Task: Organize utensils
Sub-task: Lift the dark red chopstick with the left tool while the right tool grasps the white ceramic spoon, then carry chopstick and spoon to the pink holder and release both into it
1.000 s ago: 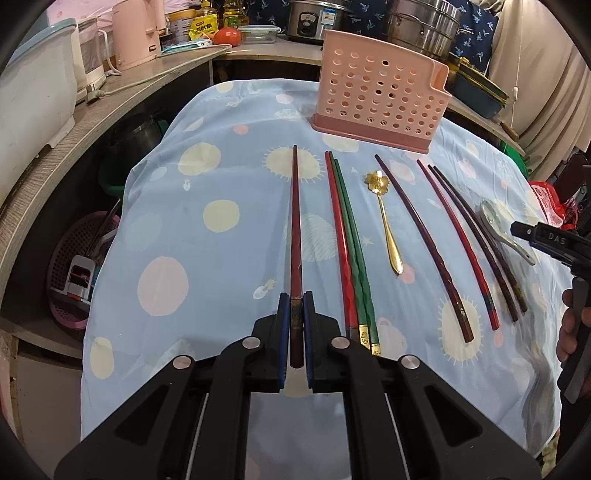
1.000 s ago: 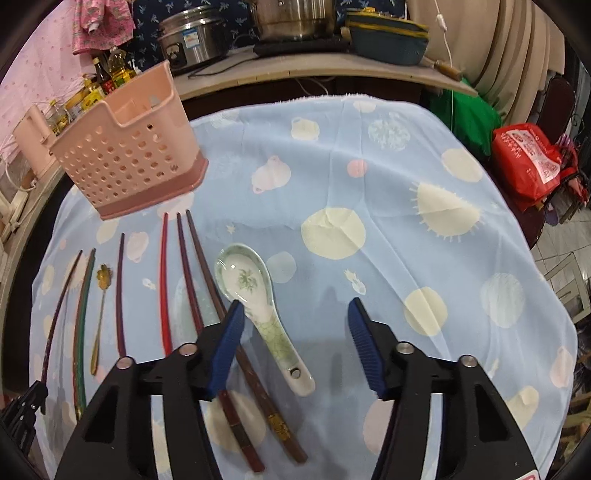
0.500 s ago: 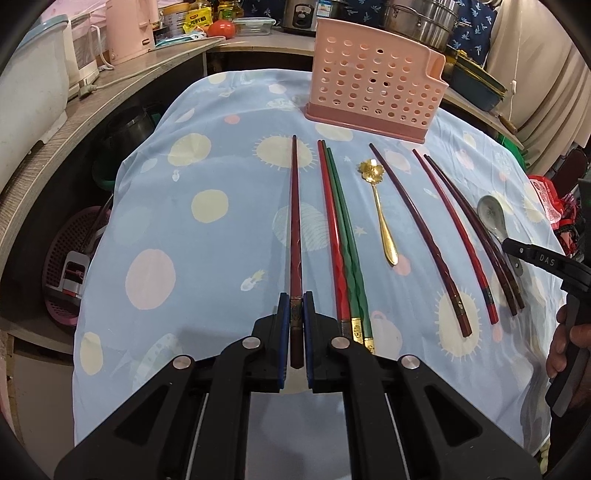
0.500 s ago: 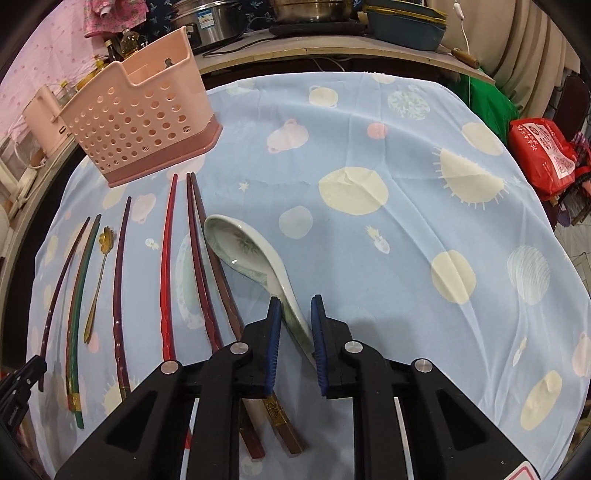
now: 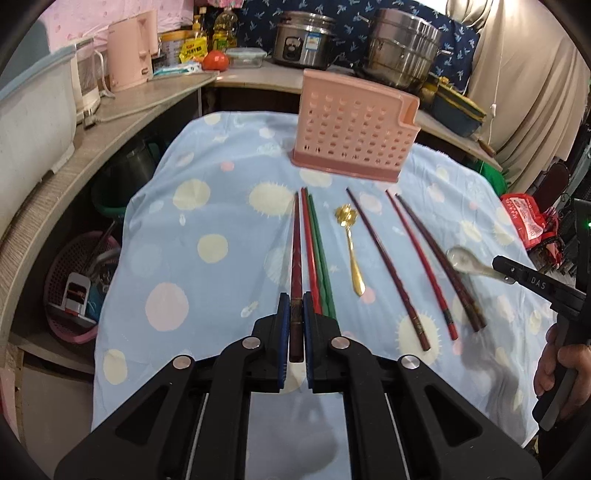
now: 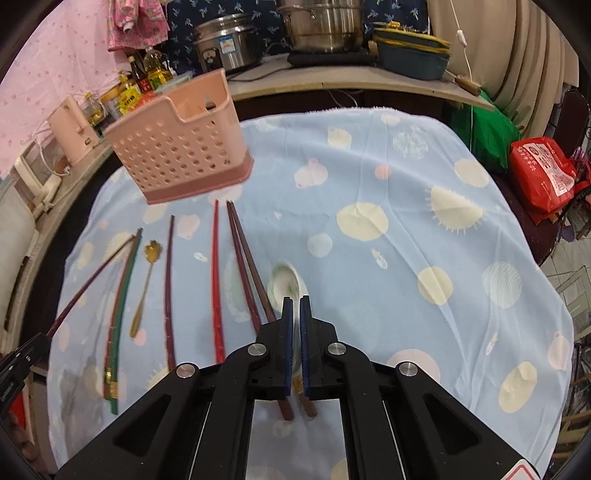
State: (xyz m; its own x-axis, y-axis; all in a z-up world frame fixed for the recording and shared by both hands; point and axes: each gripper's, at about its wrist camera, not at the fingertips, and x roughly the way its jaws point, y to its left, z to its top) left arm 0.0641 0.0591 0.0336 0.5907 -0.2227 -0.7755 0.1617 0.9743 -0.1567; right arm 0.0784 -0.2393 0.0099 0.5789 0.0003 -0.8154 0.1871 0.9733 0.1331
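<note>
A lived-in home kitchen: a curved counter (image 5: 122,110) carries a rice cooker (image 5: 303,38), a stacked steel steamer pot (image 5: 400,51), a pink kettle (image 5: 131,50), oil bottles (image 5: 221,31) and a tomato (image 5: 215,60), beside a table under a dotted blue cloth (image 5: 207,229).

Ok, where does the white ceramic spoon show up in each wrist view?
Left wrist view: the white ceramic spoon sits at the right edge, its handle held by the right gripper, right of the dark chopsticks.
Right wrist view: the spoon is bottom centre, bowl poking out past the gripper's closed blue pads.
Shared landmark: the pink perforated utensil holder at the table's far end.
</note>
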